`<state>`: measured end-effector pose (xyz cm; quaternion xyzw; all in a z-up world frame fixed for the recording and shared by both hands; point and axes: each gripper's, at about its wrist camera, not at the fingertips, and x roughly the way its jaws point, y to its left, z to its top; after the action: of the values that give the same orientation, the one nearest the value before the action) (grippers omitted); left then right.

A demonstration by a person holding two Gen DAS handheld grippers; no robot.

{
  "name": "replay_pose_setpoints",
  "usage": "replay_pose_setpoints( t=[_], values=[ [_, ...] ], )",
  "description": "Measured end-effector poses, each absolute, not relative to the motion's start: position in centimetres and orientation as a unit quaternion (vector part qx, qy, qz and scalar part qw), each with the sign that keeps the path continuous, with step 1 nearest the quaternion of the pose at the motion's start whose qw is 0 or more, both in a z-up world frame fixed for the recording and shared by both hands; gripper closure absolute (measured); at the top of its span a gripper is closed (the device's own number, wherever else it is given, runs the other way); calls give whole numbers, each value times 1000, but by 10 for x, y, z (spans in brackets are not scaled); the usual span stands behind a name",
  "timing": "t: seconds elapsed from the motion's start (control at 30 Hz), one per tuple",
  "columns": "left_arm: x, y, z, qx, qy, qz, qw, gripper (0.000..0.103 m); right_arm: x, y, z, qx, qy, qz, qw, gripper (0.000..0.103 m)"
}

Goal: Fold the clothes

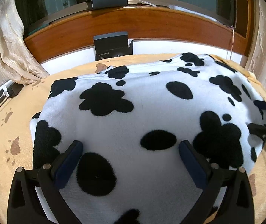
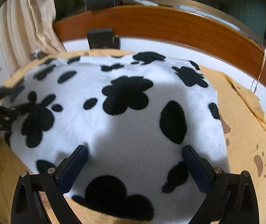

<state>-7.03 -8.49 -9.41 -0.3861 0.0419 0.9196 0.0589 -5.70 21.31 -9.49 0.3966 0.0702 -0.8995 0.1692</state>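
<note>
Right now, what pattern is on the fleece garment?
White with black cow-style blotches; the fleece garment shows sharpest in the left wrist view.

White fleece garment (image 1: 142, 115) splashed with black blotches and dots, cow-style. Under it, a tan-yellow bedspread (image 1: 21, 112) carrying brown paw prints. Behind the garment, an orange-brown wooden headboard (image 1: 133, 28), and a dark grey box (image 1: 112, 45) with pale lettering at its foot. Left of the headboard, a cream curtain (image 1: 4, 46). Both sets of jaws: black frames, navy blue pads (image 1: 69, 164).
</note>
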Motion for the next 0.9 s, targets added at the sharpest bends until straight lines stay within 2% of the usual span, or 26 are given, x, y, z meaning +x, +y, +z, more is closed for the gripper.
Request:
replay_pose_setpoints(
  t=[0.1, 0.2, 0.33, 0.5, 0.6, 0.8, 0.9],
  values=[
    [-60, -81, -87, -376, 43, 923, 64, 0, -44, 243, -76, 361, 20, -916, 172, 0],
    [-51, -59, -76, -370, 57, 922, 94, 0, -37, 283, -57, 328, 11, -937, 124, 0],
    [-31, 10, -57, -338, 157, 917, 142, 0, -38, 337, -43, 308, 2, -950, 48, 0],
    [-13, 108, -58, -302, 294, 887, 190, 0, -41, 390, -63, 323, -89, -942, 31, 0],
    [-18, 147, -62, -289, 338, 873, 198, 0, -38, 402, -70, 327, -117, -937, 26, 0],
    [-36, 187, -65, -317, 322, 855, 254, 0, -31, 415, -65, 314, -136, -940, 12, 0],
    [-36, 206, -71, -318, 344, 839, 278, 0, -30, 422, -65, 315, -152, -937, 5, 0]
  ],
)
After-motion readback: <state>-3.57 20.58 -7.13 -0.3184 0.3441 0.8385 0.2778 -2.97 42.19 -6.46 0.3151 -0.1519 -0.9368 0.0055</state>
